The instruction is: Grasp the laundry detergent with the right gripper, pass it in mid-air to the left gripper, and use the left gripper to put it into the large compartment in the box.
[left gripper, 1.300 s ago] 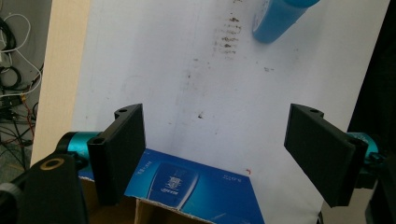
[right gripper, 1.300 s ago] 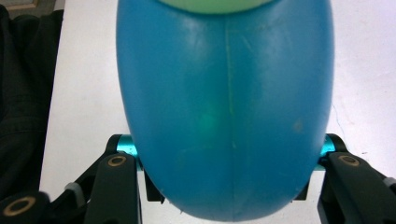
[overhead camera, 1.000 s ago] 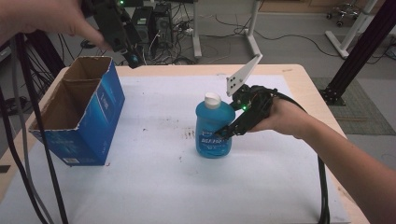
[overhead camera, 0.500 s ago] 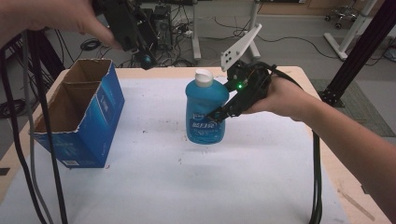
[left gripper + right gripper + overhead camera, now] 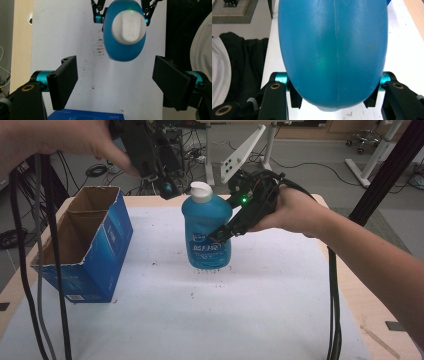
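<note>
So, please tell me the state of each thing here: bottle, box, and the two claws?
Bottle: upright, white cap on, lifted off the table.
Box: top open, standing on the table.
Right claw: shut on the bottle's sides.
Left claw: open, holding nothing, above the bottle.

**A lab floor behind a paper-covered table**

The wooden table [image 5: 345, 270] carries a white sheet [image 5: 210, 320] over most of its top. Beyond it, at twelve o'clock, grey floor [image 5: 320, 155] runs back with black cables [image 5: 95, 170] strewn at eleven. White desk legs [image 5: 270, 140] stand at one o'clock. A black slanted strut [image 5: 390, 170] crosses at two o'clock. Light is even and soft.
</note>
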